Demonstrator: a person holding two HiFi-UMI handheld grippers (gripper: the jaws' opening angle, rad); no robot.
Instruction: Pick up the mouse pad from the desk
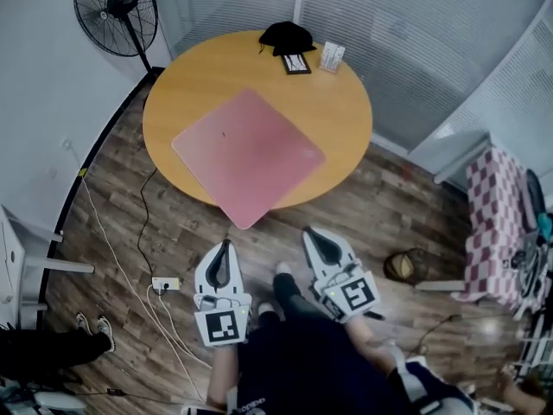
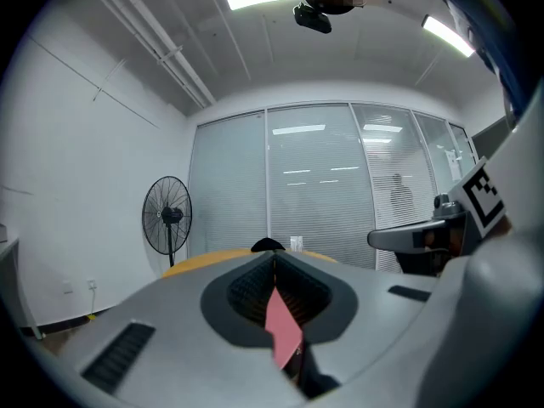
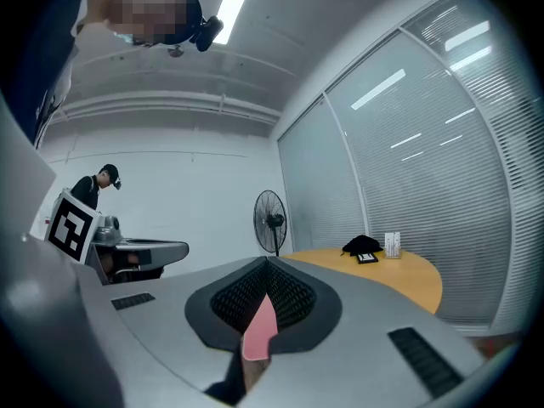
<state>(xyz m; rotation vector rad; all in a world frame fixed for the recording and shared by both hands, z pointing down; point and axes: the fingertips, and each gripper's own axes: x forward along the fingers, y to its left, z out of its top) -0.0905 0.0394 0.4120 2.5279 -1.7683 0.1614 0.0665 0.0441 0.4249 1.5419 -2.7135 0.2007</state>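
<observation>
**A:** Where is the mouse pad right now?

**B:** The pink mouse pad (image 1: 248, 155) lies flat on the round yellow tabletop (image 1: 346, 111), turned so it sits like a diamond. Its near corner hangs out past the tabletop's edge, over the wooden floor (image 1: 406, 223).

**A:** And your two grippers?

**B:** I hold both low in front of me, off the tabletop. My left gripper (image 1: 226, 244) points toward that overhanging corner. In the head view its tip sits just short of the corner and does not touch it. My right gripper (image 1: 313, 232) is beside the left one, a little further to the right of the corner, and it is also clear of the pad.

**A:** Are the fingers open?

**B:** No. In the left gripper view my fingers (image 2: 170, 313) meet at the tip with nothing held between them. The right gripper view shows the same, with the fingers (image 3: 365, 313) pressed together and holding nothing. A sliver of pink shows in the hollow behind the tips in both views. I can't tell whether that is the pad seen through the gap.

**A:** Anything else on the tabletop?

**B:** At the far edge, well apart from the pad, there is a black bundle (image 1: 287, 35). A small framed card (image 1: 296, 63) lies just in front of it, and a white box (image 1: 332, 56) stands beside that. A standing fan (image 1: 117, 7) is on the floor to the left.
</observation>
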